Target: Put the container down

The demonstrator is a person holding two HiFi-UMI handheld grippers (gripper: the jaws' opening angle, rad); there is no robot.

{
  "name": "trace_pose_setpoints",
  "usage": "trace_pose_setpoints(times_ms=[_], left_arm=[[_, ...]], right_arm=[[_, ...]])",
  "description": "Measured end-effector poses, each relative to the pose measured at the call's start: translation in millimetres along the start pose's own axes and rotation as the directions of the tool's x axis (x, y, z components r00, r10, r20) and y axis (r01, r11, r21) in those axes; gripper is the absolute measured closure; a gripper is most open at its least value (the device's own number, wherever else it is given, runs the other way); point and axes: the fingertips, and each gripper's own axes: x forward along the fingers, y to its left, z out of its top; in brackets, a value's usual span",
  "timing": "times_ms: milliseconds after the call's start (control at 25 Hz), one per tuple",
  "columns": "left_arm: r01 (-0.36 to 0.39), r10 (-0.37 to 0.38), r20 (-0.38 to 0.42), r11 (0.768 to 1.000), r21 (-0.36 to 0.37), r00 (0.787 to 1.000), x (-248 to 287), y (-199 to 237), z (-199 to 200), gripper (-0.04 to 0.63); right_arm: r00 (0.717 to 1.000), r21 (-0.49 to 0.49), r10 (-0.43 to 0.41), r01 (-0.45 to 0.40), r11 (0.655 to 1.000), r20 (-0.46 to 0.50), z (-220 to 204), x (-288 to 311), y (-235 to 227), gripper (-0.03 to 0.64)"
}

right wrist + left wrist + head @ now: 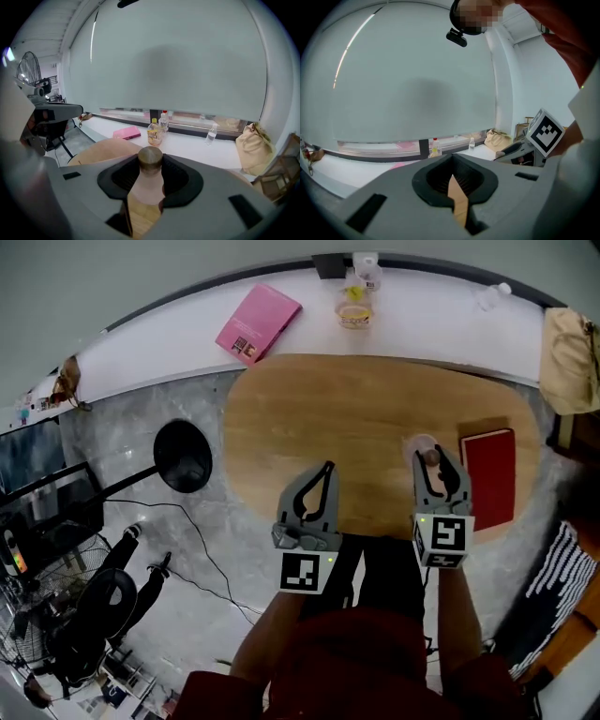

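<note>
Right gripper [149, 183]: jaws part-open, clamped on the container [150, 160], a small pale bottle with a brown cap. It sits over the wooden surface [356, 418], just beside a red book [489, 474]. Can't tell if it touches down. Left gripper [455, 190]: jaws closed together, empty.

Left gripper [327, 468] and right gripper [431, 459]: grey plastic shells, black ribbed lining inside the jaws. Behind each set of jaws, a white cube [307, 573] with black square markers. Operator wears a dark red top [347, 662].
</note>
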Motion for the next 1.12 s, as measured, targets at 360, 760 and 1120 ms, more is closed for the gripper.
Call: trace_pose_setpoints(times_ms=[360,760,1120], left_arm=[[0.003,-0.003,-0.085,1.000,0.007,0.996,43.6,4.6,-56.5,0.591],[0.001,-0.003,-0.129,1.000,-0.018,0.992,66.7,-3.8,-81.9,0.591],[0.018,-0.020,-0.149,1.000,-0.016,0.989,70.5,-13.0,-88.7,0.591]], right_arm=[[0.995,-0.011,0.037,-0.038,0.999,-0.093,-56.0,71.5,-6.9,0.476],[0.990,-0.055,0.038,-0.046,0.997,-0.136,-91.0,111.9,-14.9,0.476],[0.991,-0.079,0.033,-0.044,0.996,-0.128,-103.6,113.0,-13.3,0.474]])
